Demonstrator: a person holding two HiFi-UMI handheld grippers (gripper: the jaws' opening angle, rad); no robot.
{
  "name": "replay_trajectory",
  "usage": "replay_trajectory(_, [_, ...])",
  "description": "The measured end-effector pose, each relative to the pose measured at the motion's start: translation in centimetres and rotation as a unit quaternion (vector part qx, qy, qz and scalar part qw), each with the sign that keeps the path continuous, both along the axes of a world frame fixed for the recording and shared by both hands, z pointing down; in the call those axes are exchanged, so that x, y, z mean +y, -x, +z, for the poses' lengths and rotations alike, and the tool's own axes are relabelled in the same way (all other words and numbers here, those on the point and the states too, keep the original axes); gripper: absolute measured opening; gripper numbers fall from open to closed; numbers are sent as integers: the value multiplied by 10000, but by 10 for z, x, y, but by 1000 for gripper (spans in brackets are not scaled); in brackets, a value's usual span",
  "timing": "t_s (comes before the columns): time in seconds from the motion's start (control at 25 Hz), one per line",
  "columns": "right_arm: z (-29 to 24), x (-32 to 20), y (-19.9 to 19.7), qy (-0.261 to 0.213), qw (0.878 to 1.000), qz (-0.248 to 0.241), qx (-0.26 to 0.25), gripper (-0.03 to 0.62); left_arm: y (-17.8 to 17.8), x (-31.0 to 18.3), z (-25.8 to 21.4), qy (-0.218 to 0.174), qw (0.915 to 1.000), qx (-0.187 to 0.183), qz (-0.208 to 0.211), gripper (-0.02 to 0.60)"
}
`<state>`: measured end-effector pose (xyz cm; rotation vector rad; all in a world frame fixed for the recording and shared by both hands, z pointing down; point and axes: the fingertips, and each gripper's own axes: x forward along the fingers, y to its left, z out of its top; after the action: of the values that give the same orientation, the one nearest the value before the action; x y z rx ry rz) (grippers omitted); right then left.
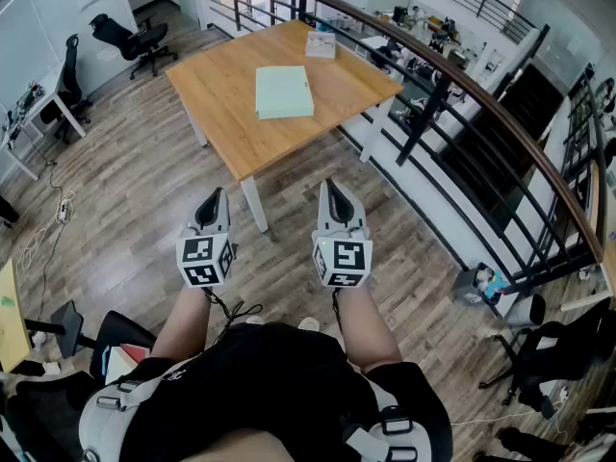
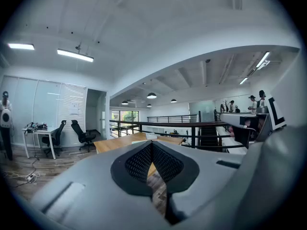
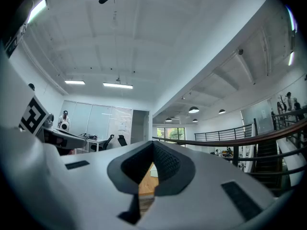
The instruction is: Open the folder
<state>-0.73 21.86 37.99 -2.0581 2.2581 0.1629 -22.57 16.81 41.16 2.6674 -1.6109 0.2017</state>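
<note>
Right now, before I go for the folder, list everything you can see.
pale green flat folder: one, closed, middle of the table
square wooden table with white legs: one, light brown, ahead of the grippers
small pale book-like item: one, table's far edge
black office chairs: two at far left
black railing with wooden handrail: one, right of the table
left gripper: one, grey, shut, empty
right gripper: one, grey, shut, empty

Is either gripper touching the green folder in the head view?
No: the left gripper and right gripper are held over the floor, short of the table where the folder lies.
</note>
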Motion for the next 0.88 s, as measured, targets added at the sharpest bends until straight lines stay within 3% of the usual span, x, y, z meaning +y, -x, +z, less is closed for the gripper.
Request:
replay_trajectory(0.56, [6,-38,-18,12,9999,-88,-99,6,-16,-43,4,20,10000,-15,-80,2])
replay_trajectory(0.88, [13,-51,-46,43,9998,-73,-180,6,-44,-53,8,-47,9996,-281,-90,2])
